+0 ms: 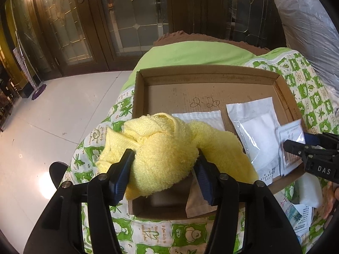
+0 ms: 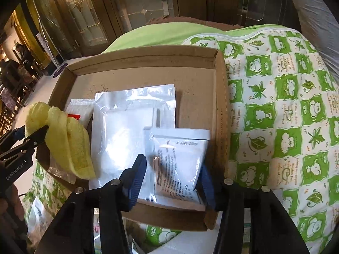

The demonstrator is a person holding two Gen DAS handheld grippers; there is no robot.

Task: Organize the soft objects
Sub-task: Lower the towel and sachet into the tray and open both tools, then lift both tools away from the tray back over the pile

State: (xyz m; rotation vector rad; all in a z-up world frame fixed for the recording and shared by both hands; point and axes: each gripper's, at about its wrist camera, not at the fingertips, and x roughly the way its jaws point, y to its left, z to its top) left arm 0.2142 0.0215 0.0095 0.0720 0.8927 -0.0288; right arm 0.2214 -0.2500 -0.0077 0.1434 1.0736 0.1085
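Left gripper (image 1: 165, 160) straddling the knotted yellow towel (image 1: 167, 146) over the cardboard tray's (image 1: 207, 72) 7 o'clock corner, pads at the cloth's flanks, squeeze impossible to tell. Right gripper (image 2: 172, 169) spread around the printed white sachet (image 2: 180, 158), lying at the tray's 5 o'clock atop a larger clear pouch (image 2: 127, 127).

bare box floor (image 1: 169, 93) beyond packets (image 1: 252, 124)

We're in a home, a living room or entrance hall by the look of it: dark wooden doors (image 1: 131, 21) with leaded glass, a glossy pale tiled floor (image 1: 53, 116), and a green frog-print quilt (image 2: 286, 116) spread underneath.
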